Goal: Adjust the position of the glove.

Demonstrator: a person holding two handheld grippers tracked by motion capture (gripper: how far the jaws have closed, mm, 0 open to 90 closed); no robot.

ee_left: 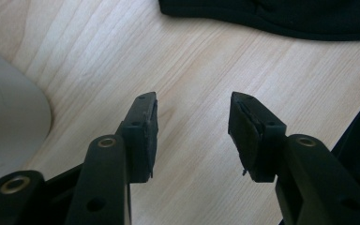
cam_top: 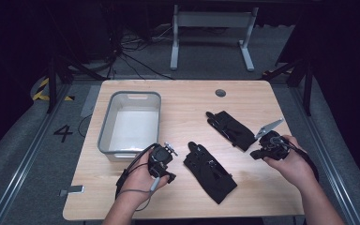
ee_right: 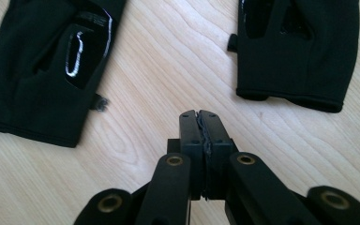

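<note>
On the light wooden table (cam_top: 178,197), the grey plastic bin (cam_top: 104,126) sits left of two black fabric gloves (cam_top: 210,172) (cam_top: 230,129).

Dark room, grey carpet floor (cam_top: 23,140)

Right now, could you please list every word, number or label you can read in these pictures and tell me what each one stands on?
"4": a dark number on the grey floor, left of the table.
Glossy print on the left glove: shiny marks, no readable letters.
Glossy patches on the right glove: no readable letters.
Yellow and black hazard stripes on the floor: a sign without words.
Bin: no text to be seen.
</note>
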